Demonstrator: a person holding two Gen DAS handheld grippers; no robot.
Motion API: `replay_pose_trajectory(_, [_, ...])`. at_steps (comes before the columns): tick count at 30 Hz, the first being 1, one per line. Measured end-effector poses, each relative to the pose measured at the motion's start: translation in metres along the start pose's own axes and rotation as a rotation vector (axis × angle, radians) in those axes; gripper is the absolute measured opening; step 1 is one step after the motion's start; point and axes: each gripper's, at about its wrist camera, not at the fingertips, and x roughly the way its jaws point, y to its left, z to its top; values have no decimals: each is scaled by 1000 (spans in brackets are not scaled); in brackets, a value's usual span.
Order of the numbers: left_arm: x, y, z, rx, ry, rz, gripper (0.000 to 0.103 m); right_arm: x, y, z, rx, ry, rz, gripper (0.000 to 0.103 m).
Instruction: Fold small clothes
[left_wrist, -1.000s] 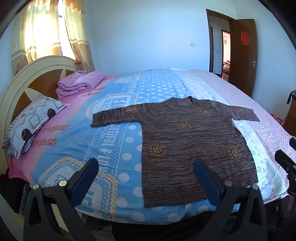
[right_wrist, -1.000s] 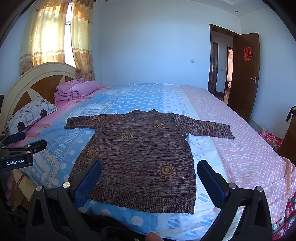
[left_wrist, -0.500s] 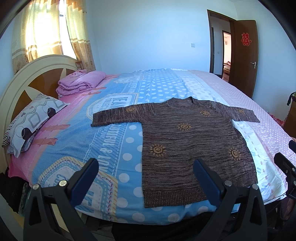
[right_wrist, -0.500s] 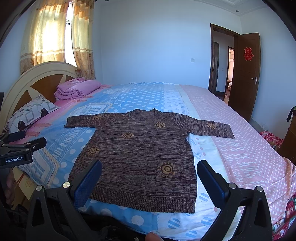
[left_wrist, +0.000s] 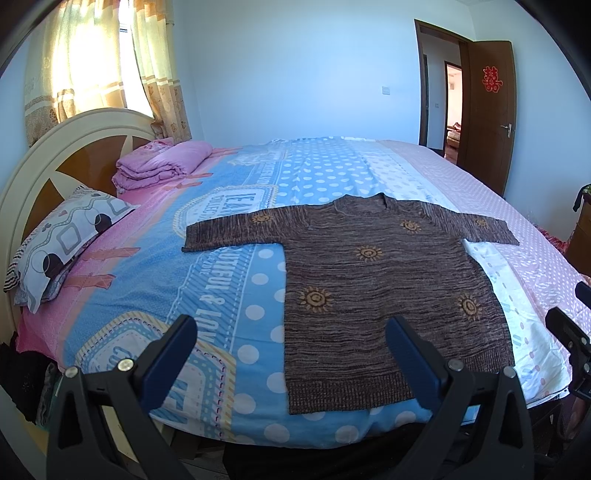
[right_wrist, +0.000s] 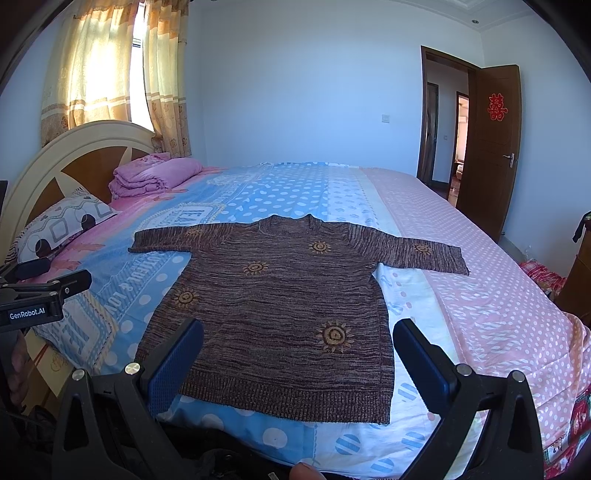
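A brown knitted sweater (left_wrist: 384, 280) with orange sun motifs lies flat on the bed, sleeves spread out, hem toward me; it also shows in the right wrist view (right_wrist: 284, 314). My left gripper (left_wrist: 291, 354) is open and empty, held above the bed's near edge, left of the sweater's hem. My right gripper (right_wrist: 297, 358) is open and empty, held just before the hem. The left gripper also shows at the left edge of the right wrist view (right_wrist: 40, 291).
The bed (left_wrist: 155, 280) has a blue, pink and white dotted cover. A patterned pillow (left_wrist: 66, 243) and a folded pink blanket (left_wrist: 159, 162) lie by the headboard (left_wrist: 55, 155) at the left. An open brown door (right_wrist: 487, 147) is at the right.
Both grippers have drifted very slightly; the sweater has not moved and both grippers stay open.
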Motion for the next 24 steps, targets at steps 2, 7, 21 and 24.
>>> replay_pose_trajectory(2, [0, 0, 0, 0, 0, -1, 103, 0, -1, 0, 1, 1, 1, 102])
replay_pose_trajectory(7, [1, 1, 1, -4, 3, 0, 103, 1, 0, -1, -1, 2, 2, 102])
replay_pose_trajectory(21, [18, 2, -2, -2, 26, 6, 103, 22, -4, -7, -3, 40, 2, 102])
replay_pose_trajectory(24, [32, 2, -2, 0, 43, 11, 103, 40, -10, -9, 2, 69, -6, 102])
